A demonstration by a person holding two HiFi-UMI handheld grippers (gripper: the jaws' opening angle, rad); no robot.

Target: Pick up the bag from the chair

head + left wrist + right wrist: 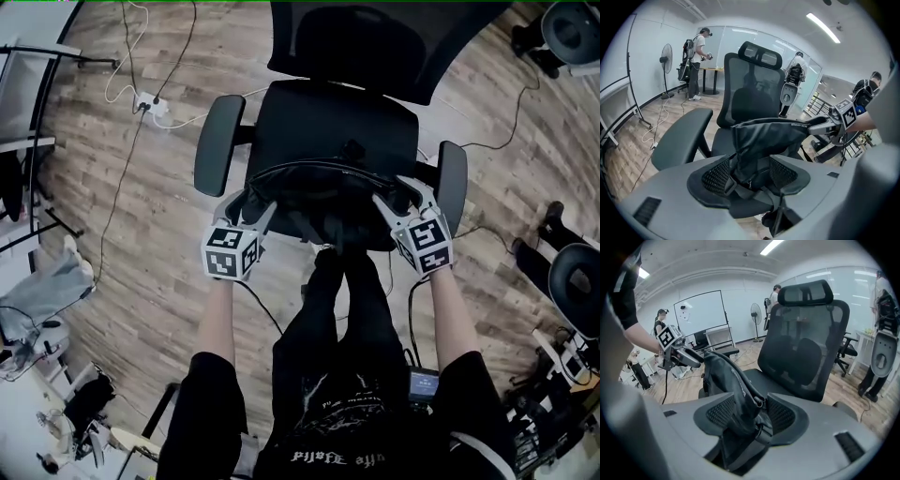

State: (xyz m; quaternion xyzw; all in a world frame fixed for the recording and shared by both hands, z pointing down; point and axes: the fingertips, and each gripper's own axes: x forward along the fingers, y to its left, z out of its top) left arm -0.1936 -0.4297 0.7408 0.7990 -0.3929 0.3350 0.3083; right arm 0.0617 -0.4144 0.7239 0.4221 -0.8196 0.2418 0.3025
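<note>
A black bag (pixel 323 197) hangs between my two grippers, stretched out over the front of the black office chair's seat (pixel 328 122). My left gripper (pixel 251 208) is shut on the bag's left end, its mesh pads pinching the bag's fabric (pixel 757 140). At the other end, my right gripper (pixel 396 206) is shut on the bag (pixel 733 390). The bag's lower part droops in front of the person's legs. From the left gripper view the right gripper (pixel 834 125) shows holding the far end, and the left gripper (pixel 677 352) shows in the right gripper view.
The chair's armrests (pixel 217 142) (pixel 452 183) flank the bag. Cables and a power strip (pixel 150 105) lie on the wood floor at the left. Other chairs (pixel 572 33) stand at the right. People (pixel 696 63) stand at the room's far side near a fan (pixel 667 58).
</note>
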